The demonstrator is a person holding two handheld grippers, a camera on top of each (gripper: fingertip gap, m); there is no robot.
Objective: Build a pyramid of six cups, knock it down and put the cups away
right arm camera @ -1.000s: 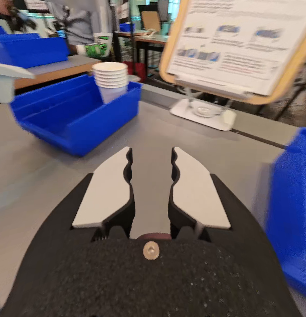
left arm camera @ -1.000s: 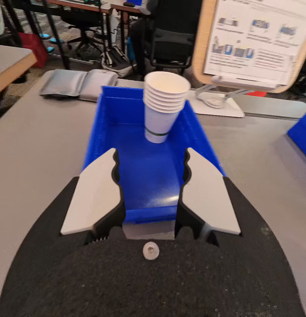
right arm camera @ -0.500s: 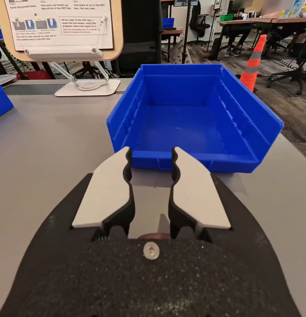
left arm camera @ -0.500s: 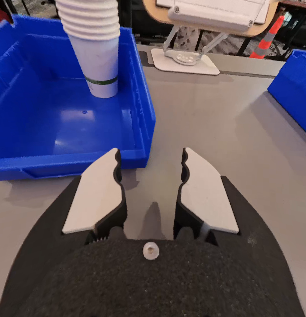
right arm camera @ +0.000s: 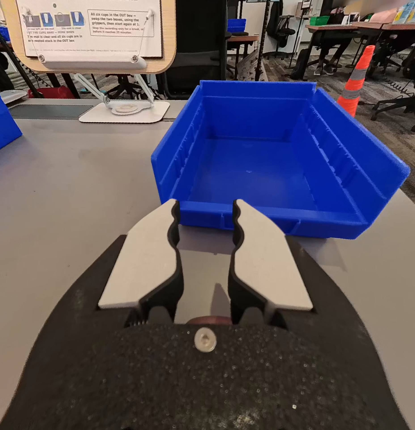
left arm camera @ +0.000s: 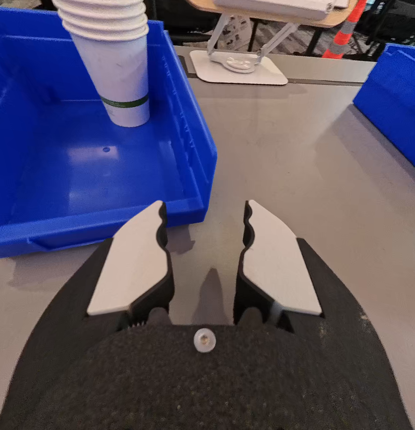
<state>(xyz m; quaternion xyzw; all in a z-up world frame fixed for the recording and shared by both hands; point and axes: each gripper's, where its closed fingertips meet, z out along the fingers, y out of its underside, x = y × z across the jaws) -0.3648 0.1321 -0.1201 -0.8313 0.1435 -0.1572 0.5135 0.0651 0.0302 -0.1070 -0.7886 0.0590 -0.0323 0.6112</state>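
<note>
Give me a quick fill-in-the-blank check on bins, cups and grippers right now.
1. The stack of cups stands ____ in the left blue bin.
2. The right blue bin holds ____ cups.
3. The left gripper is ____.
4. The right gripper holds ____.

Missing words: upright; no; open; nothing

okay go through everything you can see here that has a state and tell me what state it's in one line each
Left hand-held gripper: open, holding nothing, over the table.
Right hand-held gripper: open, holding nothing.
Cup stack: nested, upright, mouths up, standing in the left bin.
Left bin: holds only the cup stack.
Right bin: empty, upright on the table.
Table: bare between the bins.
Cone: upright on the floor.
</note>
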